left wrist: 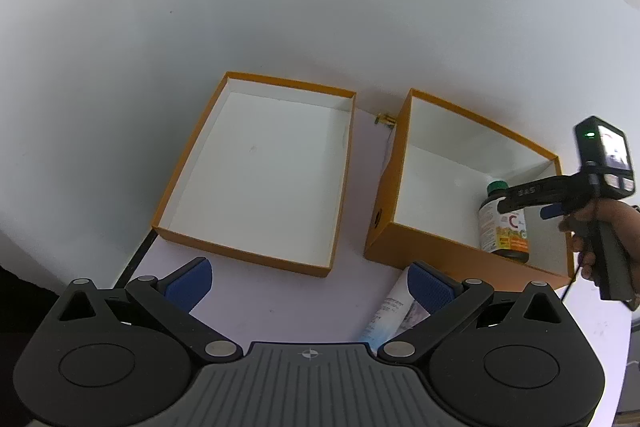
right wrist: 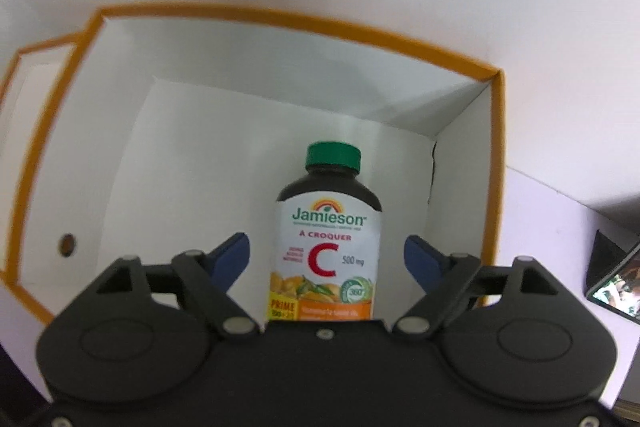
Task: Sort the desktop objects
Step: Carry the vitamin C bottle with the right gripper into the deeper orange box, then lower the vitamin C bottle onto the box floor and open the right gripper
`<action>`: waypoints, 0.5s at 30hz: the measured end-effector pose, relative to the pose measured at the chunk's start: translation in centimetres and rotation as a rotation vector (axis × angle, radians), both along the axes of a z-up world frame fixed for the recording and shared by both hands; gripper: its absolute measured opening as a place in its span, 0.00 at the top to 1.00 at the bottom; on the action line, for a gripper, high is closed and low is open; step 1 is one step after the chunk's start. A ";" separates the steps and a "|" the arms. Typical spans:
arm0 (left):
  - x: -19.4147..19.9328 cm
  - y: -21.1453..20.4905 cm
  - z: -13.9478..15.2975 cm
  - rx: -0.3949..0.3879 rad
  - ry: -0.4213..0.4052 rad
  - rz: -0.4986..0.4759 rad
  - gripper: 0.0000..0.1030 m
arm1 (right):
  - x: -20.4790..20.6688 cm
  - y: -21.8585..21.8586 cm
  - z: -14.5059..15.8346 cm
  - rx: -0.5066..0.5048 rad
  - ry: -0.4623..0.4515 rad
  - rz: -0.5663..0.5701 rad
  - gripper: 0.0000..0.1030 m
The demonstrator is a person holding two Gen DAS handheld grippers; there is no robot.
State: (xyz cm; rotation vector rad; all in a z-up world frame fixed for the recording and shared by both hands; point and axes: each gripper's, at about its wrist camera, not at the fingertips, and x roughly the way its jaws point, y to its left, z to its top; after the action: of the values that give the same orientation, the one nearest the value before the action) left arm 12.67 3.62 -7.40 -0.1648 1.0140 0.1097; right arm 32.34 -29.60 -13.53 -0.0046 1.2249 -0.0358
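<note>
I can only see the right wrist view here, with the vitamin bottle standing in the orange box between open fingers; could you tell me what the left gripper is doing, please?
Observer: The left gripper is open and holds nothing; it hangs over the table in front of the two boxes.
Operator: Thank you. Is anything lying near it that I should pick next?
Observer: Yes, a white printed tube lies on the table partly under its right finger.
Operator: And is the shallow box beside mine in use?
Observer: No, the shallow orange box holds nothing that I can see, while the vitamin bottle stands upright in the deeper orange box, with the right gripper open around it.
</note>
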 end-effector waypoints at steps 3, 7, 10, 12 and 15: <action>-0.2 0.2 -0.1 -0.007 -0.006 0.009 0.00 | -1.1 -0.5 2.5 0.112 -0.050 -0.089 0.20; -0.4 0.5 -0.9 -0.015 0.014 0.014 0.00 | -0.1 0.1 2.3 0.108 -0.039 -0.061 0.20; -0.6 0.6 -1.0 -0.015 0.013 0.009 0.00 | 0.6 1.9 0.8 0.039 0.007 -0.034 0.20; -0.7 0.9 -1.0 -0.015 0.013 0.012 0.00 | 1.0 3.7 -1.0 -0.054 0.058 -0.024 0.20; -0.8 1.6 -1.1 -0.013 0.016 0.030 0.00 | 0.9 5.4 -3.4 -0.136 0.114 0.005 0.20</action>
State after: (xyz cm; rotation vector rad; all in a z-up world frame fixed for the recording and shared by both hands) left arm 11.86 5.25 -8.50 -0.1913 1.0289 0.1324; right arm 33.26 -24.21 -16.94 -0.1299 1.3349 -0.1162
